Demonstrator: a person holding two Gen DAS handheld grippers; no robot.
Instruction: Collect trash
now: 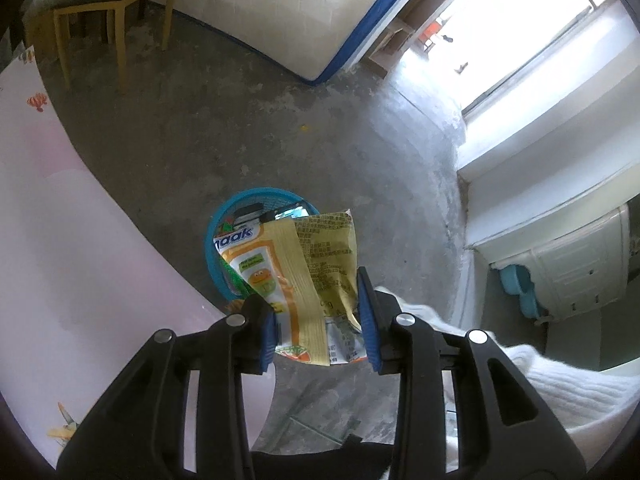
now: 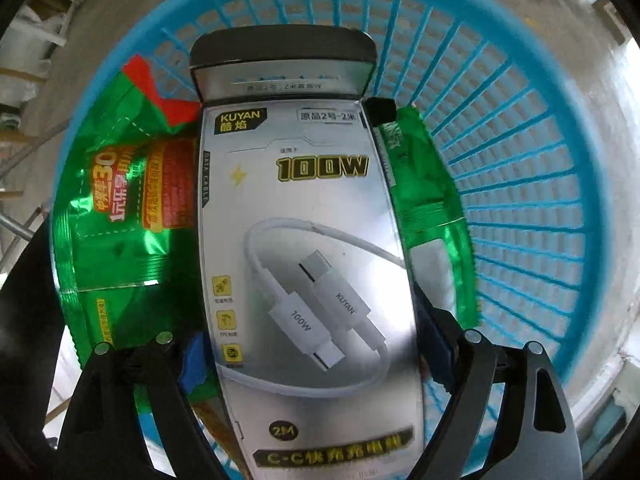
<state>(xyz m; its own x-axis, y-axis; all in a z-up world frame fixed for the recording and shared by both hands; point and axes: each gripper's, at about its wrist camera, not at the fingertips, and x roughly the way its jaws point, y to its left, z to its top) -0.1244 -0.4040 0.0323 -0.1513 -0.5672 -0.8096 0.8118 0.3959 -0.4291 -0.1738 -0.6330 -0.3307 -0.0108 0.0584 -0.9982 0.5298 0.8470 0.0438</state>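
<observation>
the left gripper (image 1: pixel 320 316) is closed narrow on a yellow and orange snack wrapper (image 1: pixel 304 264), high above the blue basket (image 1: pixel 212 240) on the concrete floor (image 1: pixel 320 140). the right gripper (image 2: pixel 320 356) clamps a silver kuyan cable box (image 2: pixel 312 240) just over the same basket, where a green wrapper (image 2: pixel 120 220) lies. i think the light wrapper could drift and fall beside the basket if it is let go from this height. the pink table (image 1: pixel 60 240) edge is near the basket; a wooden chair (image 1: pixel 112 8) and a mattress (image 1: pixel 288 12) stand well apart.
</observation>
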